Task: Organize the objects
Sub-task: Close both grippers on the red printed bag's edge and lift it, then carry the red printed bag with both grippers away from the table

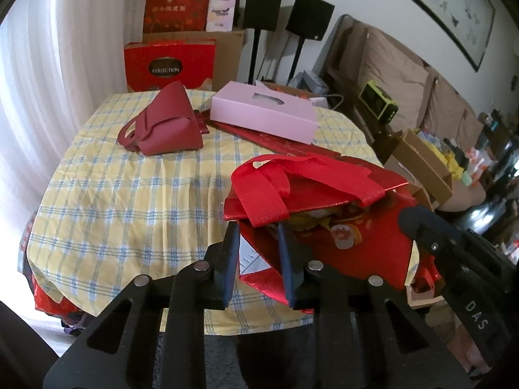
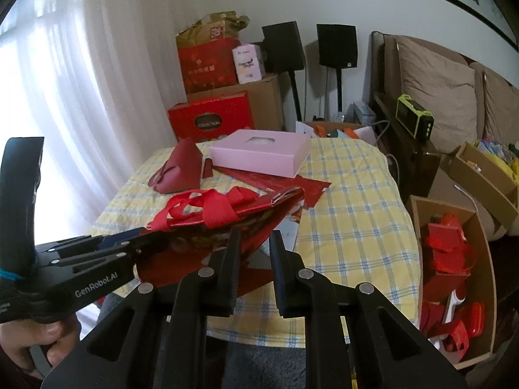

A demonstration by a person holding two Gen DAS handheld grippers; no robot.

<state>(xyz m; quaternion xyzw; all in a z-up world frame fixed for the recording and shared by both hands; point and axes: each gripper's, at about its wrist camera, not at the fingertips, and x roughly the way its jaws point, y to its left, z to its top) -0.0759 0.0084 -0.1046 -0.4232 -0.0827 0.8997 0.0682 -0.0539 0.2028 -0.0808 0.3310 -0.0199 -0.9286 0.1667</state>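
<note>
A shiny red gift bag [image 1: 337, 191] with woven red handles [image 1: 269, 188] lies slumped at the near edge of the checked tablecloth [image 1: 113, 194]. My left gripper [image 1: 258, 230] is shut on the bag's near left corner, red fabric and a white inner sheet filling the gap. The right gripper [image 1: 405, 217] reaches the bag's right side. In the right wrist view my right gripper [image 2: 254, 236] pinches the lower edge of the bag [image 2: 227, 214], and the left gripper [image 2: 152, 240] clamps its left end. Further back lie a dark red pouch [image 1: 165, 123] and a pink box [image 1: 262, 110].
Flat red paper pieces [image 2: 292, 181] lie under the pink box [image 2: 259, 152]. A cardboard box [image 2: 418, 214] full of red items stands on the floor right of the table. Red gift boxes [image 2: 211, 120], speakers [image 2: 337, 45] and a sofa [image 2: 438, 90] stand behind. A hand [image 2: 39, 334] holds the left gripper.
</note>
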